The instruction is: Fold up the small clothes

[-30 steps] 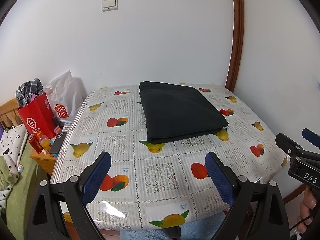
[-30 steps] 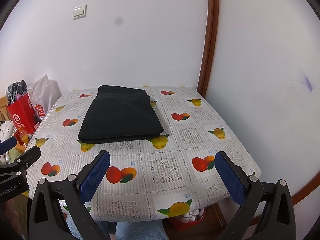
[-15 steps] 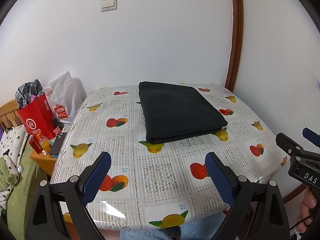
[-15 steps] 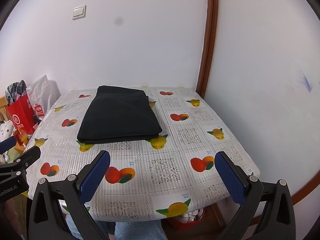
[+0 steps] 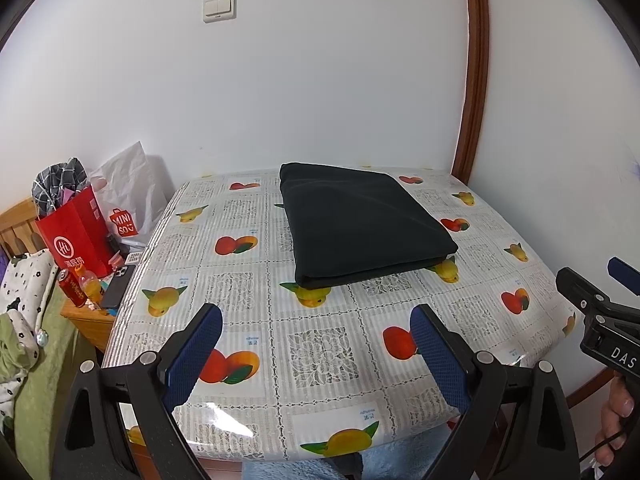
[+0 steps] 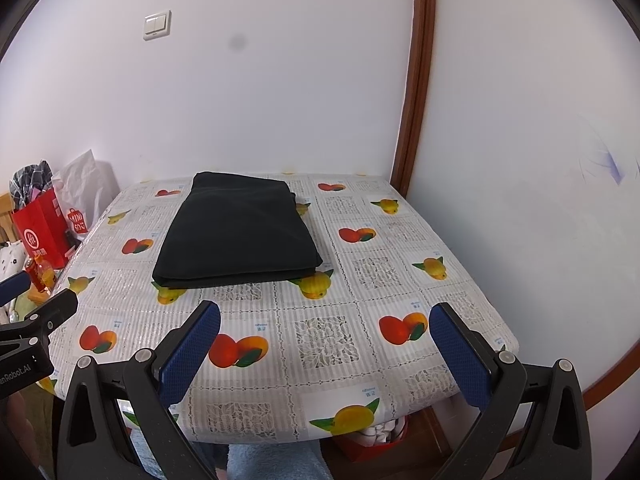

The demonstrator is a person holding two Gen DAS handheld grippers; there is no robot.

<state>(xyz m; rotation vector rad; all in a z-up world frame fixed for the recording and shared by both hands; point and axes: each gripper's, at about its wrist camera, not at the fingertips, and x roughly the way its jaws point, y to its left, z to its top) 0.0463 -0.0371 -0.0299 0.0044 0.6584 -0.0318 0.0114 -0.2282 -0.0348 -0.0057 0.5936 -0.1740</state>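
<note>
Surface (image 5: 320, 364): fruit-print cloth is stretching out ahead of both pairs of fingers.
Black garment (image 5: 360, 224): lying folded flat, well beyond the fingers.
Left gripper (image 5: 316, 352): fingers are gaping wide, holding nothing.
Right gripper (image 6: 324, 348): fingers are spreading wide, empty.
</note>
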